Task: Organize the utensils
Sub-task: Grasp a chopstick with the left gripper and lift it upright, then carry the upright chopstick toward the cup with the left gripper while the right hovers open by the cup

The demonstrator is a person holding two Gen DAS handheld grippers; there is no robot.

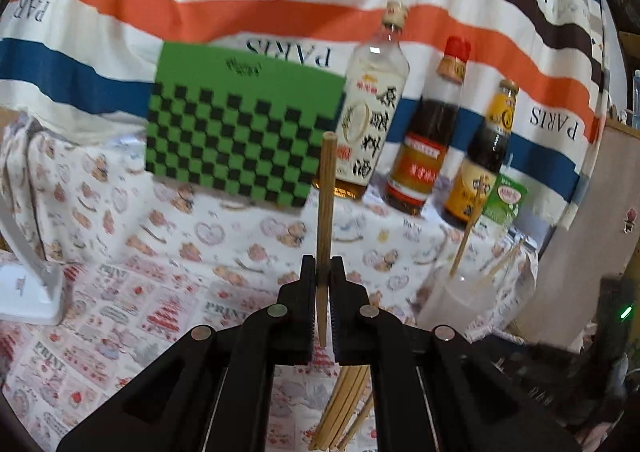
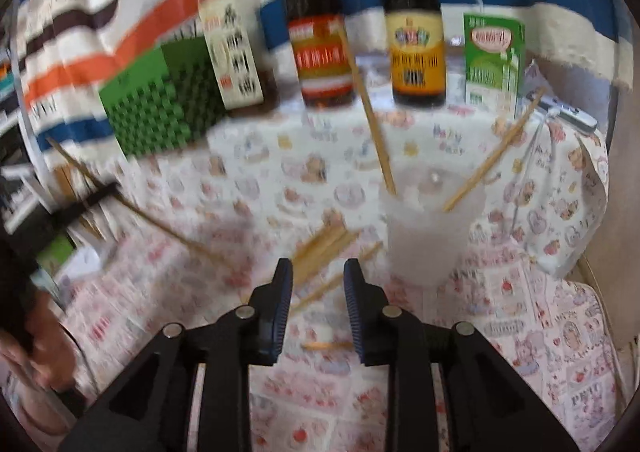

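My left gripper (image 1: 323, 264) is shut on one wooden chopstick (image 1: 327, 192), which stands nearly upright between the jaws, raised above the table. Beneath it lies a loose pile of chopsticks (image 1: 344, 404) on the patterned tablecloth. A frosted white cup (image 1: 456, 300) stands to the right with two chopsticks (image 1: 466, 240) leaning in it. My right gripper (image 2: 318, 272) is open with nothing between its pads, hovering just before the chopstick pile (image 2: 324, 248). The cup (image 2: 428, 236) is to the right of the gripper. The held chopstick (image 2: 160, 226) shows slanting at the left.
Against the striped cloth at the back stand a green checkered box (image 1: 244, 128), three sauce bottles (image 1: 424, 132) and a green drink carton (image 2: 494, 60). A white lamp base (image 1: 28, 292) sits at the far left. A person's hand (image 2: 44, 352) shows at the lower left.
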